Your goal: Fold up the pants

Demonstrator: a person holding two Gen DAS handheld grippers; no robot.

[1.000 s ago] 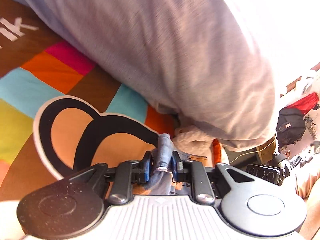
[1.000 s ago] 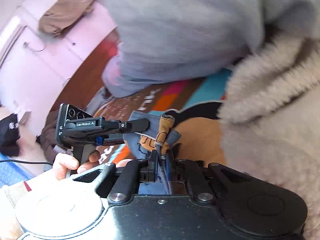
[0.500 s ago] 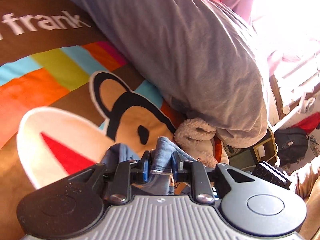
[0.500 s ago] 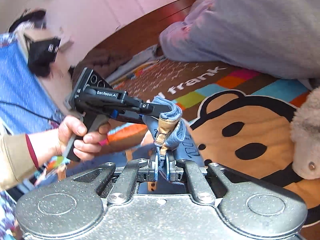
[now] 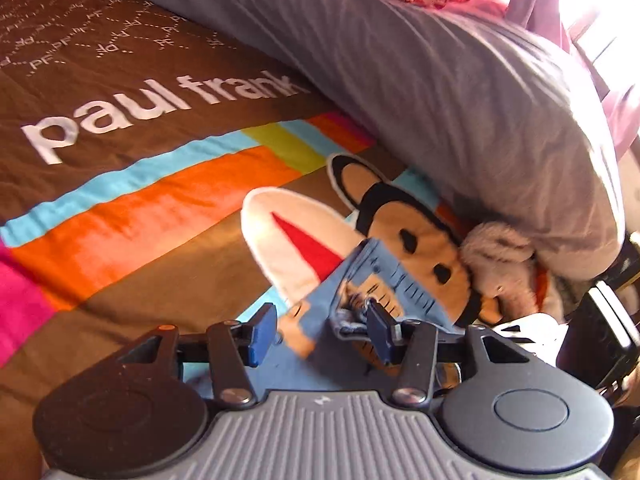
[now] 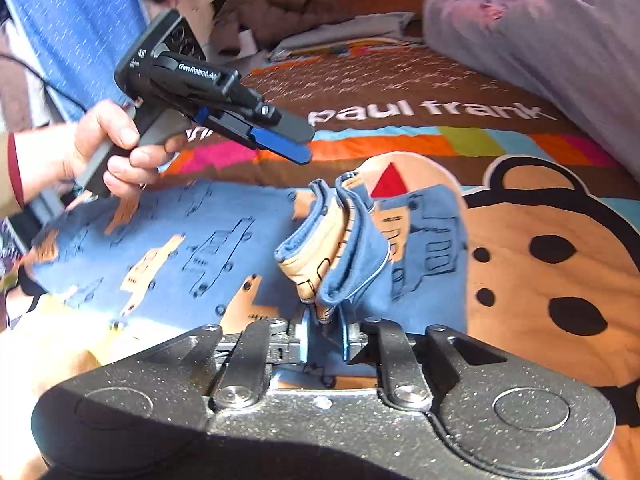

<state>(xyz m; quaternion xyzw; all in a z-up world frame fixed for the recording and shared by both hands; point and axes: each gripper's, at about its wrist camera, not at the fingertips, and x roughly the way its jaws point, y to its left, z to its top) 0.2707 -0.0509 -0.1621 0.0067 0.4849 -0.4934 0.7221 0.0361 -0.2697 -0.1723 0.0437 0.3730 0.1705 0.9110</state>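
Both grippers have just been opening — left gripper (image 5: 320,332) fingers spread, right gripper (image 6: 325,340) fingers parted around the pants (image 6: 208,248) hem on the bed (image 6: 552,272).

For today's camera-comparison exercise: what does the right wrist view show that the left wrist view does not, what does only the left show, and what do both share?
Only the right wrist view shows the hand holding the left gripper, its jaws open above the cloth, and the blue printed pants spread flat. Only the left wrist view shows the beige plush toy beneath the grey pillow. Both show the pants' bunched end, the brown monkey-print bedspread, and jaws that have just been opening.
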